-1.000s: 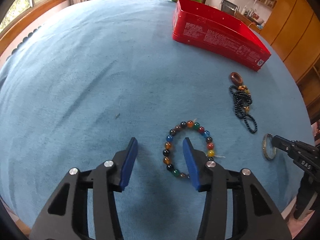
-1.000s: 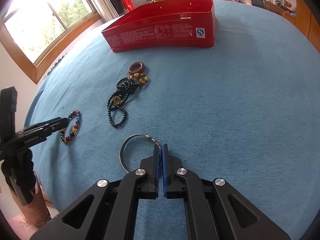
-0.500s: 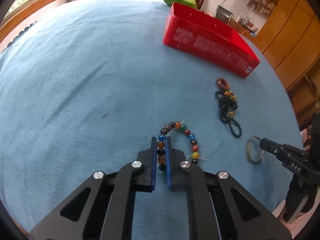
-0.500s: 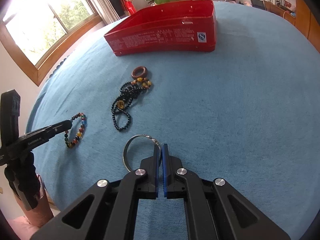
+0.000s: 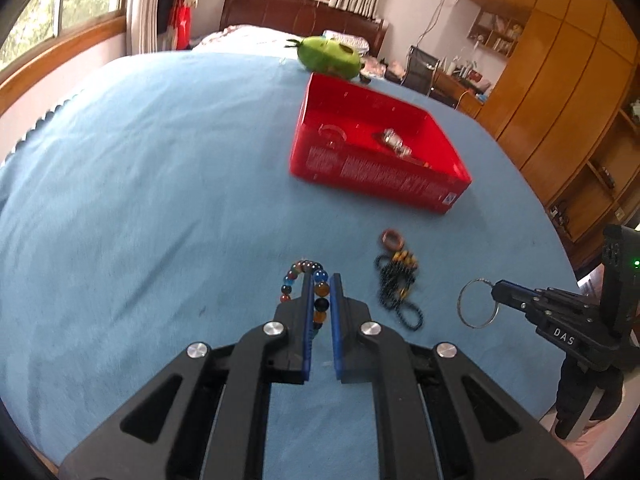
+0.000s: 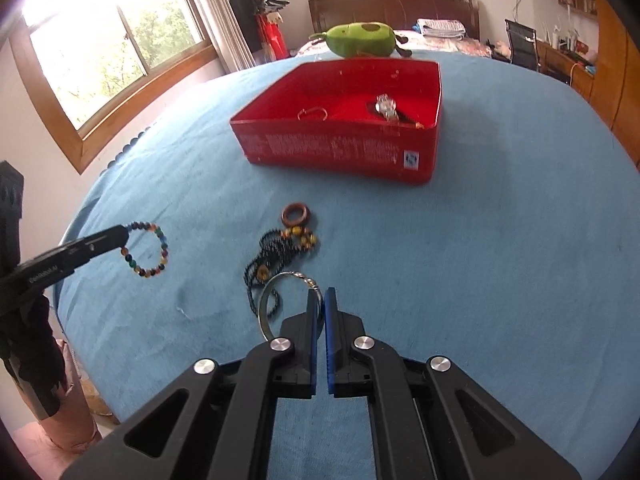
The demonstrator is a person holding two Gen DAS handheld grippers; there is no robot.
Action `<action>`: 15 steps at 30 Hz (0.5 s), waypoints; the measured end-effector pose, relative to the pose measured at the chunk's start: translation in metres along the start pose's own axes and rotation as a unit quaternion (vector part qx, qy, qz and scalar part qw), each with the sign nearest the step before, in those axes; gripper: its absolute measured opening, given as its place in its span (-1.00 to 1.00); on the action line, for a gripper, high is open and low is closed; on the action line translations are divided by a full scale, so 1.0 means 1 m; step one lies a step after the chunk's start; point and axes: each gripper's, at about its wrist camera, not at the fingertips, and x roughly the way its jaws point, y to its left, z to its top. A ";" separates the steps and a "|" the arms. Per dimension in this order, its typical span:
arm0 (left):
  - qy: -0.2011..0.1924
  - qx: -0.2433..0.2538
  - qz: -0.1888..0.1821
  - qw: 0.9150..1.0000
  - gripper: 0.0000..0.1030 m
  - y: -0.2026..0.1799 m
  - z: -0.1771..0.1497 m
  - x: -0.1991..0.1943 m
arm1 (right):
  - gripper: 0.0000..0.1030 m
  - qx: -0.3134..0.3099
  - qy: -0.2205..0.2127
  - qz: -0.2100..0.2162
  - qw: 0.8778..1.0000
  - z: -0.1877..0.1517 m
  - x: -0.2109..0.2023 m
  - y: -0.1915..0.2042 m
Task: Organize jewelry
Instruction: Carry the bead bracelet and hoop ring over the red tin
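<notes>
Clamped in my left gripper (image 5: 321, 280) was the multicoloured bead bracelet (image 5: 316, 300), its beads pinched between the blue pads while the free loop curved out past the fingertips, clear of the blue cloth (image 5: 140, 200). My right gripper (image 6: 319, 294) was closed on the rim of the thin silver bangle (image 6: 276, 300), which stuck out to the left of the pads and also hung above the cloth. From the left camera I saw that bangle dangling from the right gripper's tip at the right side of the view.

Just beyond both grippers, between them, lay the black bead necklace (image 6: 272, 264) in a loose heap on the cloth, with a few amber beads and a brown ring (image 6: 296, 215) at its far end.

Farther on sat the red tin (image 6: 340, 152), open at the top, holding a watch (image 6: 386, 107) and a thin wire hoop (image 6: 312, 113). Behind the tin, at the far edge of the cloth, rested a green plush toy (image 6: 360, 38).
</notes>
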 end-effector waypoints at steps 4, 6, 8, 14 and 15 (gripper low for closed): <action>-0.013 0.008 -0.001 1.000 -0.89 -0.009 0.022 -0.001 | -0.94 0.006 -0.009 0.004 1.000 0.017 -0.002 -0.006; -0.014 0.009 -0.001 1.000 -0.89 -0.012 0.031 0.001 | -0.94 0.010 -0.011 0.006 1.000 0.027 -0.002 -0.010; -0.016 0.010 0.003 1.000 -0.89 -0.018 0.045 0.008 | -0.94 0.014 -0.013 0.006 1.000 0.039 -0.001 -0.014; -0.012 0.025 0.026 0.999 -0.89 -0.032 0.085 0.036 | -0.94 0.030 -0.030 0.005 0.999 0.087 -0.001 -0.032; -0.011 0.027 0.028 0.999 -0.89 -0.034 0.091 0.040 | -0.94 0.034 -0.032 0.004 0.999 0.097 0.000 -0.036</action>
